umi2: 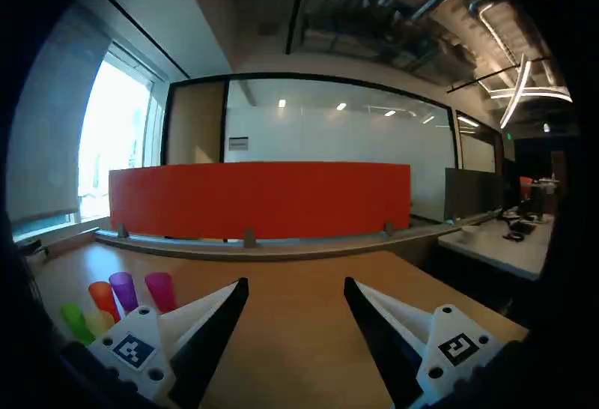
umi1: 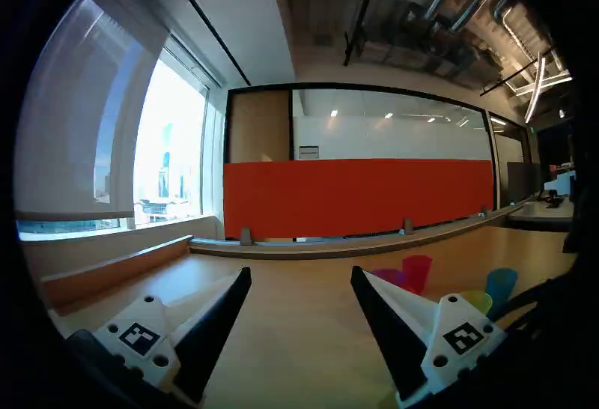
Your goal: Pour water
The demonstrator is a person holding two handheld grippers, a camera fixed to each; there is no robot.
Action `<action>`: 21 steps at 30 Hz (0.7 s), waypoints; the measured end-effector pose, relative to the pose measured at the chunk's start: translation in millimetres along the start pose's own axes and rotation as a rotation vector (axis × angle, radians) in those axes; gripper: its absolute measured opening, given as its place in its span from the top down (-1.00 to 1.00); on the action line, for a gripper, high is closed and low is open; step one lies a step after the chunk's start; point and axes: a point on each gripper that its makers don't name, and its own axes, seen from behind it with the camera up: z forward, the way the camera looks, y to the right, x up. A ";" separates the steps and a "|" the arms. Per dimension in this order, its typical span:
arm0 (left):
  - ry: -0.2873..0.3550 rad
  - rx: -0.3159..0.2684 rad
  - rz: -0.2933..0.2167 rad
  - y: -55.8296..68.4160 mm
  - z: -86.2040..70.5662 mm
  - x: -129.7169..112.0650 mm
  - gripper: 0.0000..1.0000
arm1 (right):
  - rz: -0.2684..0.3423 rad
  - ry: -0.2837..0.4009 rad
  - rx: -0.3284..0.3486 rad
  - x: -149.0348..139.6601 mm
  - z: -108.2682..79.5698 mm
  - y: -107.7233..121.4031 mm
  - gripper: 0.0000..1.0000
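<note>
In the left gripper view my left gripper [umi1: 300, 280] is open above the wooden table [umi1: 299, 334], nothing between its fingers. Behind its right finger stand coloured plastic cups: a pink one [umi1: 416, 271], a magenta one [umi1: 389, 276], a blue one [umi1: 501, 285] and a yellow one [umi1: 477, 301]. In the right gripper view my right gripper [umi2: 296, 289] is open too, empty, over the same table [umi2: 299, 334]. To the left of its left finger stand a magenta cup [umi2: 161, 291], a purple cup [umi2: 123, 291], an orange cup [umi2: 103, 300], a green cup [umi2: 74, 321] and a yellow cup [umi2: 98, 323].
An orange divider panel [umi1: 359, 195] runs along the table's far edge [umi2: 258, 198]. A window [umi1: 165, 154] is on the left. Another desk [umi2: 502, 244] with dark items stands at the right.
</note>
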 end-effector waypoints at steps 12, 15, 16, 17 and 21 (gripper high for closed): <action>-0.010 -0.004 -0.020 5.9 4.5 -16.9 -0.98 | -0.006 -0.005 0.004 -2.6 1.2 -1.2 -0.98; -0.015 -0.005 -0.019 7.3 5.1 -21.1 -0.99 | -0.010 -0.005 0.005 -2.4 0.8 -2.0 -0.98; -0.016 -0.005 -0.017 7.6 5.2 -22.0 -0.99 | -0.011 -0.005 0.005 -1.9 0.5 -2.3 -0.98; -0.017 -0.004 -0.015 7.8 5.4 -22.8 -0.99 | -0.011 -0.004 0.005 -1.5 0.2 -2.5 -0.98; -0.019 -0.005 -0.015 9.4 5.1 -25.7 -0.99 | -0.010 0.000 0.007 2.0 -1.1 -3.0 -0.98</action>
